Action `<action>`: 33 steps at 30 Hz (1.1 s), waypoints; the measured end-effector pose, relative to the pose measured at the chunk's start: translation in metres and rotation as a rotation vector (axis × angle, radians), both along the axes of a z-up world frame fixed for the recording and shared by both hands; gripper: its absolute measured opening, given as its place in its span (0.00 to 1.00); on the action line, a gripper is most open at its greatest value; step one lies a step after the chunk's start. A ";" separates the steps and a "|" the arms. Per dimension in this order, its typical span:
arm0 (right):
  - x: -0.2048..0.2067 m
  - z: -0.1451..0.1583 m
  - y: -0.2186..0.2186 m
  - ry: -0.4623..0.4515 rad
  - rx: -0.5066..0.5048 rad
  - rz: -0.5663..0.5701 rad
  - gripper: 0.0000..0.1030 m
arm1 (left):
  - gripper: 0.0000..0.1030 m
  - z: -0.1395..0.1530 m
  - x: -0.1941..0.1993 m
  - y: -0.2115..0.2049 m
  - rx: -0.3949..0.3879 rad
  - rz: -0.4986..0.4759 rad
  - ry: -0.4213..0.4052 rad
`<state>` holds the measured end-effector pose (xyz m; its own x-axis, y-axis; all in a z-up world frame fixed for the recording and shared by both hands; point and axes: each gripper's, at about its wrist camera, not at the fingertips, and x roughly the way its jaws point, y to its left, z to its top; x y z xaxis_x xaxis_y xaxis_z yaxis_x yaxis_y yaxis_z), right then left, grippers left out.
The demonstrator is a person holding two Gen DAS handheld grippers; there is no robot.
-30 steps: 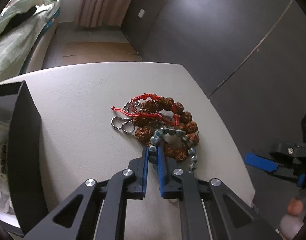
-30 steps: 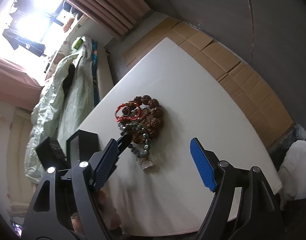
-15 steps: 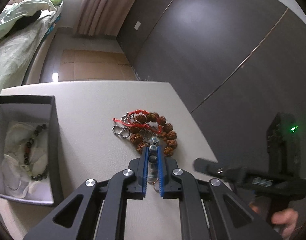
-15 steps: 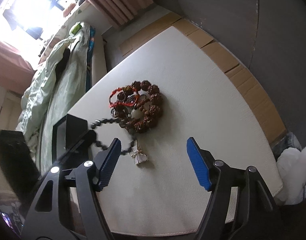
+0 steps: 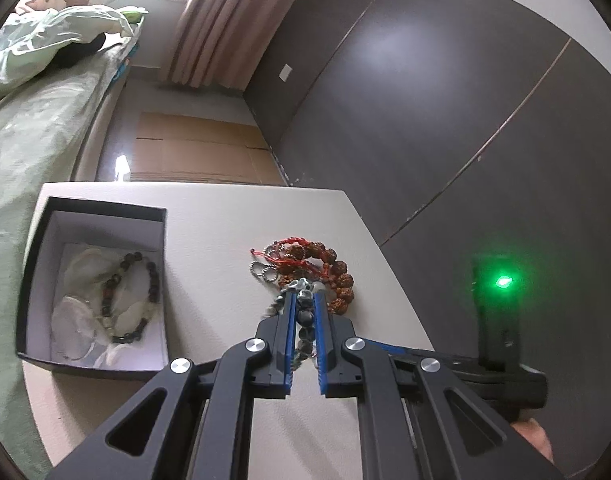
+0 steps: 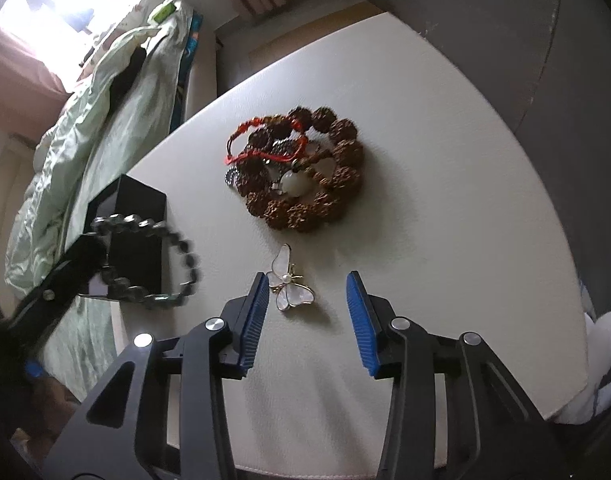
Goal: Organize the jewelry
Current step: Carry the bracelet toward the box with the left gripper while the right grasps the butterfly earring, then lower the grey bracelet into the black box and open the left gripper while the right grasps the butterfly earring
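Note:
My left gripper [image 5: 304, 300] is shut on a grey-green bead bracelet [image 5: 303, 322] and holds it in the air above the table; in the right wrist view the bracelet [image 6: 153, 258] hangs as a loop beside the black box [image 6: 133, 208]. The box [image 5: 37, 256] is open, with a dark bead bracelet [image 5: 133, 296] on white padding inside. A pile of brown seed beads, red cord and a silver chain [image 6: 301, 168] lies mid-table. A white butterfly brooch [image 6: 289, 286] lies between the fingers of my open right gripper [image 6: 307, 296].
The white table [image 6: 445, 208] has edges close on the right and near side. A bed with green bedding [image 5: 33, 112] runs along the left. A dark wall [image 5: 425, 100] stands on the right. Cardboard [image 5: 193, 152] covers the floor beyond.
My left gripper has lifted the grey-green bracelet off the pile and carried it up and left toward the box. My right gripper has moved in over the butterfly brooch.

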<state>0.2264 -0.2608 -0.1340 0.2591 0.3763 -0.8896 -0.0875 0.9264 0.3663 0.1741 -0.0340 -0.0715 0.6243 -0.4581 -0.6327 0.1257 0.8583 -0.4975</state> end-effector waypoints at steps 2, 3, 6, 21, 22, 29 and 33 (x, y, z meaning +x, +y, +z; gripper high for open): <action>0.002 -0.003 0.005 0.002 -0.011 0.008 0.38 | 0.06 0.003 -0.002 0.006 -0.006 0.008 -0.002; 0.002 -0.004 0.007 0.002 -0.017 0.010 0.38 | 0.06 0.004 -0.003 0.009 -0.010 0.013 -0.002; 0.003 -0.006 0.010 -0.004 -0.036 0.013 0.36 | 0.06 0.007 -0.006 0.018 -0.017 0.026 -0.002; -0.002 -0.004 0.024 -0.024 -0.037 0.049 0.13 | 0.06 0.026 -0.024 0.050 -0.037 0.081 -0.036; -0.003 -0.001 0.025 -0.031 -0.027 0.052 0.13 | 0.06 0.028 -0.026 0.053 -0.038 0.087 -0.040; -0.009 0.016 0.037 -0.059 0.035 0.056 0.12 | 0.06 0.039 -0.035 0.075 -0.034 0.134 -0.062; -0.012 0.025 0.046 -0.075 0.092 0.064 0.05 | 0.06 0.039 -0.036 0.091 -0.032 0.165 -0.057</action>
<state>0.2145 -0.2149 -0.1094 0.2968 0.4733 -0.8294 -0.1757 0.8808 0.4397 0.1384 0.0568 -0.0327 0.7272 -0.3657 -0.5809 0.0126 0.8532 -0.5214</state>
